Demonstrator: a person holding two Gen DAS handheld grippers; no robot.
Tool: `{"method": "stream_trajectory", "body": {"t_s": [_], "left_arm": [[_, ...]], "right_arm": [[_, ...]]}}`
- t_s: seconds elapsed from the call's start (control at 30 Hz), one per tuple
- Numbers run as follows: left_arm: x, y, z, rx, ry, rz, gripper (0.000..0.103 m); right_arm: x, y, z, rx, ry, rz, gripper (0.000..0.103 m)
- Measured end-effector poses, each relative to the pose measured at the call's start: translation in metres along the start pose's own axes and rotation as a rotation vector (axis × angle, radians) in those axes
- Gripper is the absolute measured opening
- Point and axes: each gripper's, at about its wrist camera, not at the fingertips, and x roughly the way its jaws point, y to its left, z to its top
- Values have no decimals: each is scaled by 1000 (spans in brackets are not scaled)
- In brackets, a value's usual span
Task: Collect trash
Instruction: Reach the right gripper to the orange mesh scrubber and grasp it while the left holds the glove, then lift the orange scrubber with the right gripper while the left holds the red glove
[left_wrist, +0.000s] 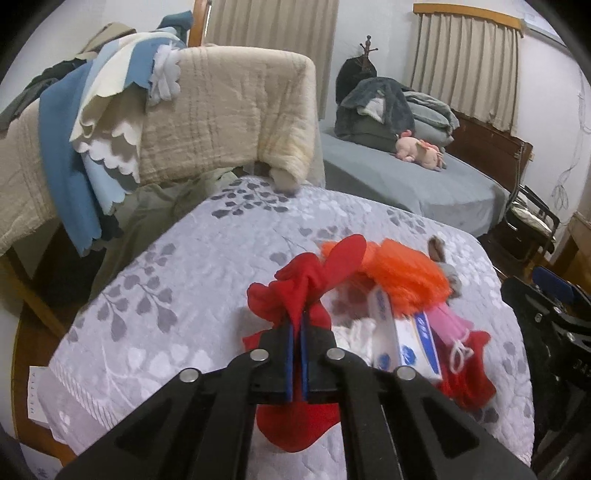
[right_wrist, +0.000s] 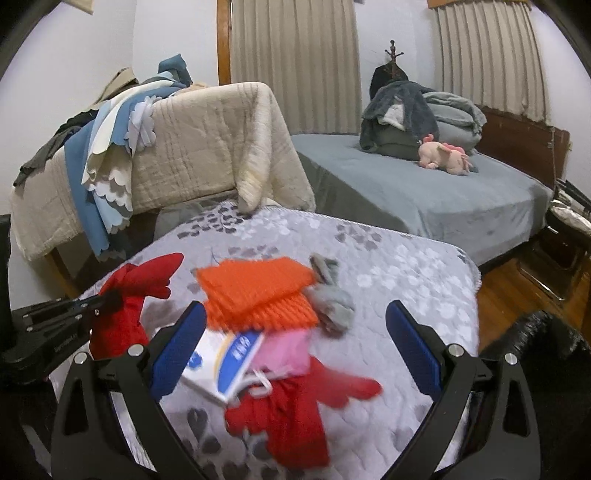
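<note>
My left gripper (left_wrist: 297, 325) is shut on a red glove (left_wrist: 295, 291) and holds it above the quilted table; it shows at the left of the right wrist view (right_wrist: 136, 295). My right gripper (right_wrist: 295, 332) is open, its blue pads wide apart over a pile: an orange knit cloth (right_wrist: 258, 291), a grey sock (right_wrist: 330, 299), a pink cloth (right_wrist: 284, 350), a white and blue packet (right_wrist: 229, 365) and a second red glove (right_wrist: 291, 413). The packet (left_wrist: 406, 343) and the orange cloth (left_wrist: 402, 269) also show in the left wrist view.
The pile lies on a table under a grey leaf-patterned quilt (right_wrist: 388, 266). Behind it a rack holds a beige blanket (right_wrist: 207, 140) and blue cloths. A bed (right_wrist: 424, 192) with folded clothes and a pink plush stands at the right. Wooden floor (right_wrist: 517, 291) lies beyond the table's right edge.
</note>
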Motion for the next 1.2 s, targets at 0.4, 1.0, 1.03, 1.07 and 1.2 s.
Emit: {"method": "stream_trajectory", "body": {"t_s": [0.4, 1.0, 1.03, 1.07, 1.2], "left_arm": [[15, 15, 31, -19, -34, -19, 3], [20, 16, 28, -38, -11, -64, 3], [18, 15, 29, -37, -15, -65, 3], [14, 13, 30, -36, -22, -66, 3], [1, 8, 34, -32, -38, -77, 3]], "right_arm": [[63, 19, 15, 8, 84, -4, 88], [76, 33, 12, -38, 150, 124, 9], [72, 32, 13, -37, 144, 125, 9], [67, 31, 15, -32, 136, 128, 9], [49, 27, 22, -26, 108, 135, 9]]}}
